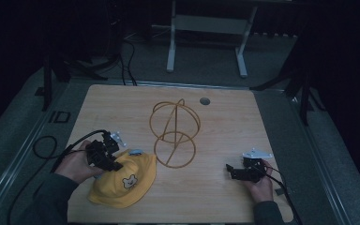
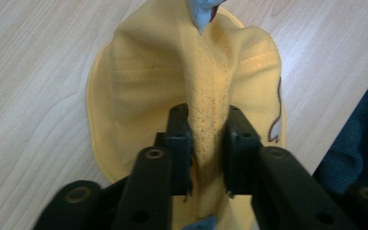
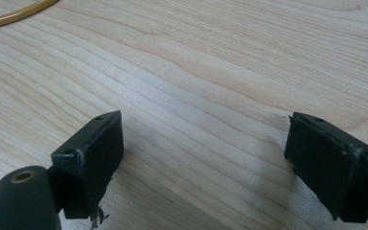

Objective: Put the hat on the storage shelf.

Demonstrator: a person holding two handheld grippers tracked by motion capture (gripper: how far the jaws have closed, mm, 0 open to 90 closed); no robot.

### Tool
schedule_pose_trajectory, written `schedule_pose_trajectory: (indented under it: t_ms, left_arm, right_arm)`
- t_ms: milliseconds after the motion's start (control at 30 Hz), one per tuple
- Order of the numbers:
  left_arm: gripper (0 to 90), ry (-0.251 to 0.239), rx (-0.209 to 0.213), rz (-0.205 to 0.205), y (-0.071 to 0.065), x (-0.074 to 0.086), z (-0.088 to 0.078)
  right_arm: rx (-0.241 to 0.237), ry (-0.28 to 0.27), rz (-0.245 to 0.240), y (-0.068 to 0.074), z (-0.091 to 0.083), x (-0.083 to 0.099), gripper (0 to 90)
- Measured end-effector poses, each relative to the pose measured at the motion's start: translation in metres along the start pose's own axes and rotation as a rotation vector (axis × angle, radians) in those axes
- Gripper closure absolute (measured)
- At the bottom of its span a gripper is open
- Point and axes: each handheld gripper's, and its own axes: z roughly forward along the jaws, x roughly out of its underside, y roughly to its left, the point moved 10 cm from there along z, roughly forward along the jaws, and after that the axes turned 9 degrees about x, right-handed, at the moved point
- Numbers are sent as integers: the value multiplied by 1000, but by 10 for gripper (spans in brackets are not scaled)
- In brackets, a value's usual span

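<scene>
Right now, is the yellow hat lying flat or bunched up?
Bunched: the left tool pinches a ridge of the yellow hat, pulling folds up off the table.

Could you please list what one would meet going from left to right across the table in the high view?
Left gripper pinching the yellow hat → wire stand → right gripper, resting open on the bare wooden table.

Dim room, grey carpet (image 1: 201, 61)
</scene>
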Motion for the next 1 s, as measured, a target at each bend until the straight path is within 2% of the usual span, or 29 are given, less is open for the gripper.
schedule_pose_trajectory:
  t_ms: [167,333,700,1000]
  left_arm:
    - [805,21,-12,13,1,3,-2]
    - [811,23,-21,14,2,4,-6]
    - [814,-27,-50,-10,10,4,-29]
    - [815,-54,-52,-11,15,5,-42]
  right_arm:
    - [0,0,0,0,0,0,133]
    - [0,0,0,0,0,0,133]
    - [0,0,0,0,0,0,133]
    - [0,0,0,0,0,0,133]
